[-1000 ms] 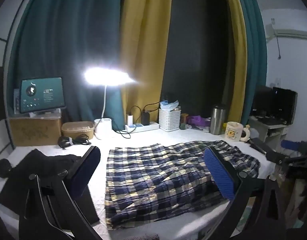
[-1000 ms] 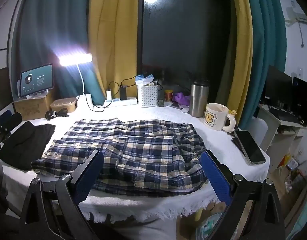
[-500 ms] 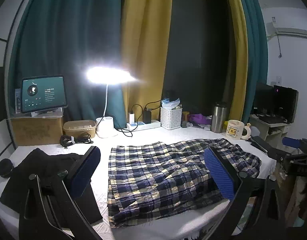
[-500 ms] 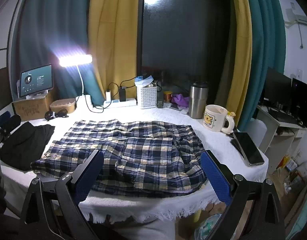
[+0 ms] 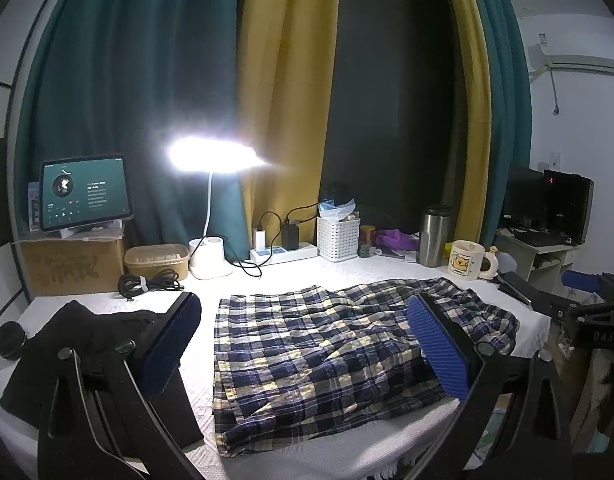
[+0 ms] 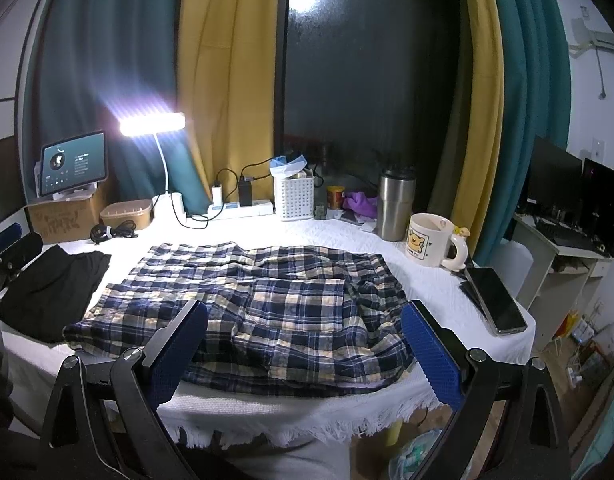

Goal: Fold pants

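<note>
Blue, white and yellow plaid pants [image 5: 331, 356] lie spread and rumpled on the white-covered table [image 5: 267, 276]; they also show in the right wrist view [image 6: 259, 304]. My left gripper [image 5: 303, 344] is open and empty, held above the pants' near left edge. My right gripper [image 6: 303, 352] is open and empty, held off the table's front edge, above the pants' near hem. The right gripper also shows at the far right of the left wrist view [image 5: 587, 304].
A black garment [image 5: 67, 344] lies left of the pants. Along the back stand a lit desk lamp [image 5: 211, 160], tablet [image 5: 85, 192] on a cardboard box, power strip [image 5: 283, 252], white basket [image 5: 339, 238], steel tumbler [image 6: 395, 206] and mug [image 6: 431, 240]. A phone [image 6: 495, 300] lies at the right edge.
Both grippers have drawn back and risen slightly, so the table and pants sit a little lower and farther in both views. The pants have not moved.
</note>
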`<state>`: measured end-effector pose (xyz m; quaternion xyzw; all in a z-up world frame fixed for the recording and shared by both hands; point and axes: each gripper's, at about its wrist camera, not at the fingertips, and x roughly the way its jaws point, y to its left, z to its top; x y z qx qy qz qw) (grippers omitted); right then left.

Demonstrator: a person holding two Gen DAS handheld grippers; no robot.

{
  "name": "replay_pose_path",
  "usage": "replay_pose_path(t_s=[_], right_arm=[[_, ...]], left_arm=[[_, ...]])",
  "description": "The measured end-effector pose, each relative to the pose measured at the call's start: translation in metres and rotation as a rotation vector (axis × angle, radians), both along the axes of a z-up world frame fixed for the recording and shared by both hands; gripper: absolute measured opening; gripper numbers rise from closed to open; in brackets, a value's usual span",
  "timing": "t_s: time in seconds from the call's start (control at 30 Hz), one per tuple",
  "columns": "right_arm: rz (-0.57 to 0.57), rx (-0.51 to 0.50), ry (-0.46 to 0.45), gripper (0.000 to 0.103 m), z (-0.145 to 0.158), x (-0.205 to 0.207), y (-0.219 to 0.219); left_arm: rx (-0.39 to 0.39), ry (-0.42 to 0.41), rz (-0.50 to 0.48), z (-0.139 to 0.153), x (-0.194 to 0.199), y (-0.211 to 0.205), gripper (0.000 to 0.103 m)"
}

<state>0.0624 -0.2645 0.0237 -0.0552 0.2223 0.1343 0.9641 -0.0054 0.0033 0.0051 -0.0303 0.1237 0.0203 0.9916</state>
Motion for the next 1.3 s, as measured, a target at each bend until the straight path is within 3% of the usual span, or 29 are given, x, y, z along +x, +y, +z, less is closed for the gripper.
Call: replay_pose_path(t_s=[1.3], right_arm=[[0.009,-0.002,0.0,0.098,0.0046,-0.001,0.0031]], left_arm=[[0.007,-0.009,-0.009,0.0042,-0.0008,-0.0014,0.102]])
